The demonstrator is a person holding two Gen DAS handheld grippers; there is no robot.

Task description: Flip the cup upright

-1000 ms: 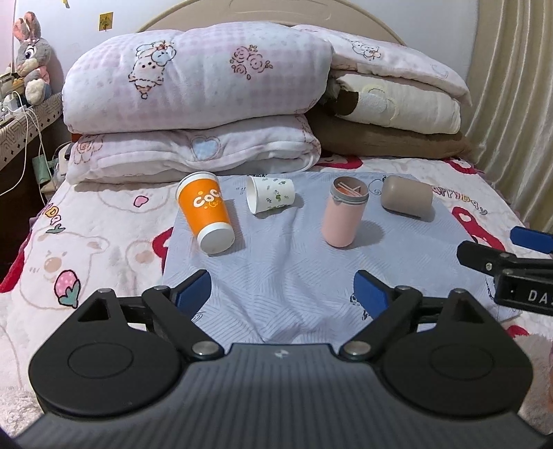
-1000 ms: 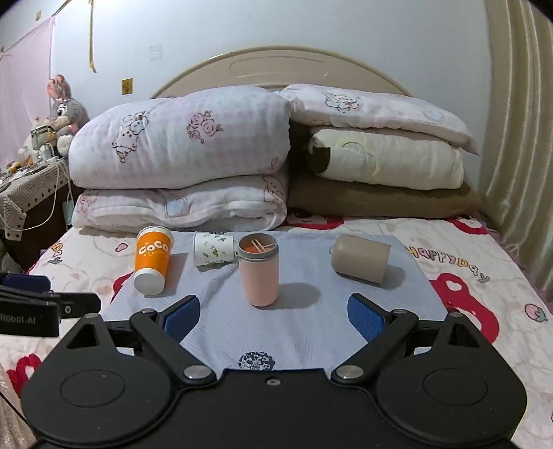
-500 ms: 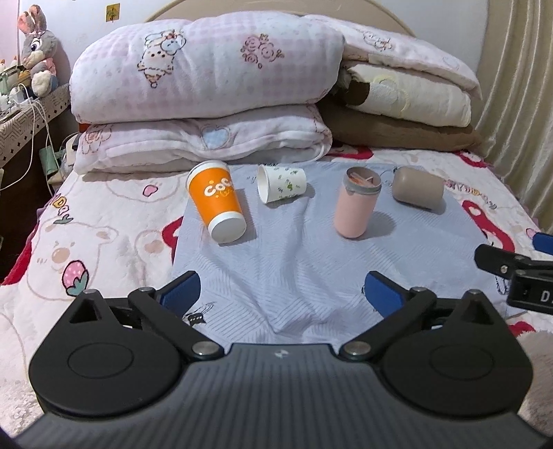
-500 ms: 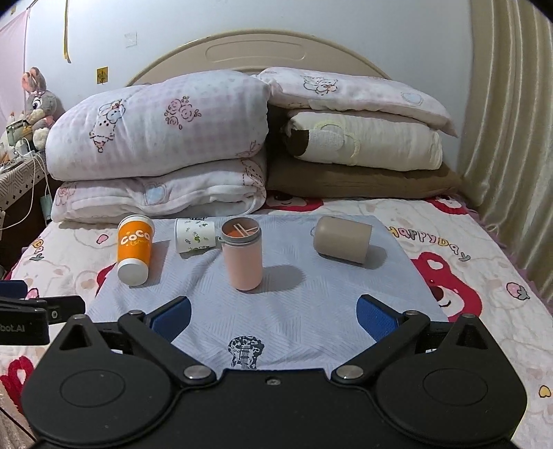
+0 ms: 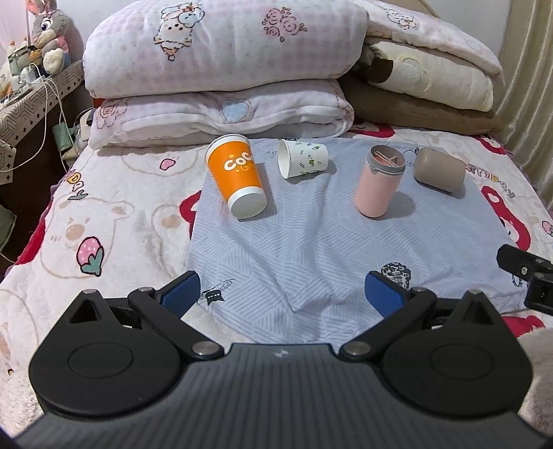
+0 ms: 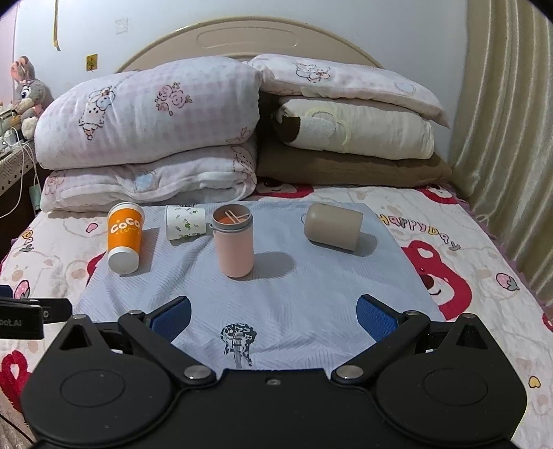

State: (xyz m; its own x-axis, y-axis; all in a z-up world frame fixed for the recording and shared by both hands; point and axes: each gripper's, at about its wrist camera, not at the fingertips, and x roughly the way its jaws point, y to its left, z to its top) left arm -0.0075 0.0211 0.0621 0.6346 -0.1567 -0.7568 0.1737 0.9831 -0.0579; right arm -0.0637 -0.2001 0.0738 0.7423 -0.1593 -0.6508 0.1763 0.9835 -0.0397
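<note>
A light blue cloth [image 5: 311, 248] on the bed holds several cups. An orange cup [image 5: 238, 176] leans with its white base toward me. A small white floral paper cup [image 5: 304, 159] lies on its side. A pink container [image 5: 378, 183] stands upright with sticks inside. A beige cup [image 5: 439, 169] lies on its side at the right. They also show in the right wrist view: orange cup [image 6: 124, 236], floral cup [image 6: 185, 221], pink container [image 6: 233, 241], beige cup [image 6: 333, 226]. My left gripper [image 5: 281, 293] and right gripper [image 6: 273, 314] are open, empty, well short of the cups.
Stacked pillows and folded quilts [image 5: 221, 69] lie behind the cups against the headboard [image 6: 249, 41]. A curtain [image 6: 508, 138] hangs at the right. A side table with cables and a plush rabbit [image 5: 45, 24] stands at the left.
Both grippers have lifted and pulled back a little, so the cups sit farther up in view. Nothing on the cloth has moved.
</note>
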